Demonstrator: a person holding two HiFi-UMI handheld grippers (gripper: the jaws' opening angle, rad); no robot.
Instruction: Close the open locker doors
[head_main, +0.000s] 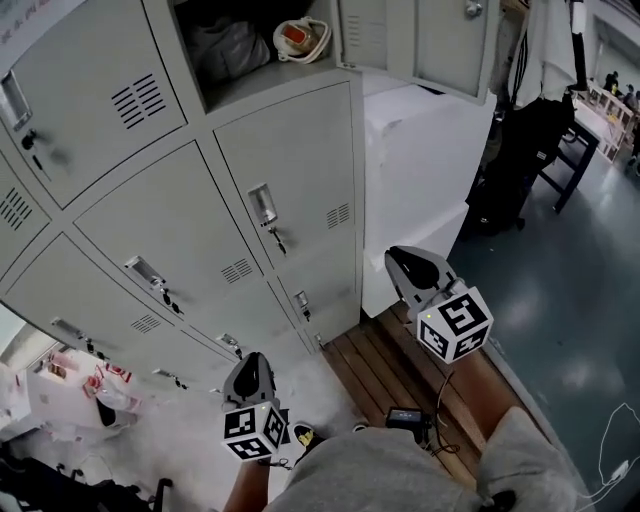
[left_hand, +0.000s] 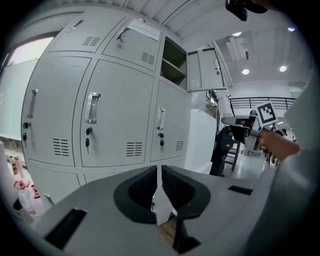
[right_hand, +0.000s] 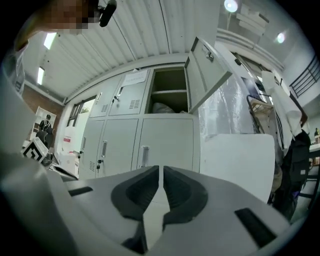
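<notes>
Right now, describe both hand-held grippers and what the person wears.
The left hand-held gripper and the right hand-held gripper look alike. Each has a light grey moulded shell with black pads at the jaws. Behind the shell sits a white cube printed with black square markers. The person wears a grey garment.

The locker shelf (head_main: 262, 80) holds a grey bag (head_main: 225, 48) and a white pouch (head_main: 300, 38). A black box (head_main: 405, 416) lies on wooden floorboards (head_main: 372, 366).
</notes>
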